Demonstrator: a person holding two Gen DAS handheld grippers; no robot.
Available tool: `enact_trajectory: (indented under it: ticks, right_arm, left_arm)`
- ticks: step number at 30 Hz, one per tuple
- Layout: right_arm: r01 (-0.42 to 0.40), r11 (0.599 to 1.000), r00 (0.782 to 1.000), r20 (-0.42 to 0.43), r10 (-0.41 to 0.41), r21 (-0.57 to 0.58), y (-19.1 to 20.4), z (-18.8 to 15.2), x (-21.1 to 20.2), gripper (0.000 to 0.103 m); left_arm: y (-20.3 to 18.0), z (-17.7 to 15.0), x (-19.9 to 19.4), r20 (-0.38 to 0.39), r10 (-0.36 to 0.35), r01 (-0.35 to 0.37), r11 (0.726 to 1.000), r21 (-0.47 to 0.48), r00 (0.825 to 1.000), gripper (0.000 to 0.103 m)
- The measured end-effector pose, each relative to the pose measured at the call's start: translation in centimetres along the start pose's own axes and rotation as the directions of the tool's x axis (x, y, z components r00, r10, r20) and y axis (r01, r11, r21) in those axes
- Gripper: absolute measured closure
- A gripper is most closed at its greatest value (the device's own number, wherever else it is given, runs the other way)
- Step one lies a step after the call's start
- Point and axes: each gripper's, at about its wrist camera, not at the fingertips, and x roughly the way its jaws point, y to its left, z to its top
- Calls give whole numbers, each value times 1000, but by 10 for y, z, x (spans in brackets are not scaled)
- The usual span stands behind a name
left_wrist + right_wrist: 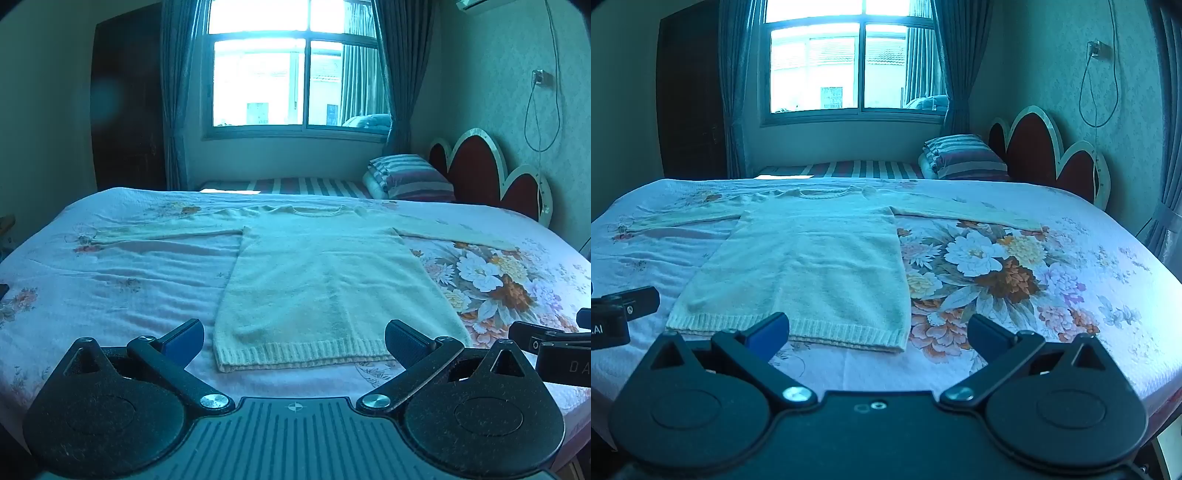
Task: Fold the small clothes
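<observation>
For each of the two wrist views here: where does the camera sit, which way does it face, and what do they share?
Left wrist: sits behind the open left gripper, facing across the bed toward the window; the right gripper shows at the right edge.
Right wrist: sits behind the open right gripper, facing the same way; the left gripper shows at the left edge.
Shared: the flat cream sweater, bed, window, striped pillow.
</observation>
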Motion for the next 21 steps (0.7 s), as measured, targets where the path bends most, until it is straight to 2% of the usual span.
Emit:
enact_trajectory:
  ticks: [1,21]
  right_arm:
    - [2,1000,1000,0,-2,0,0,0,0,0]
    - [-4,1000,1000,-2,4,-3,3,4,10,0]
  left_arm:
    - [0,0,-1,21,1,-1,1000,5,1000,0]
    - [3,0,6,-3,3,-3,1000,-5,1000,0]
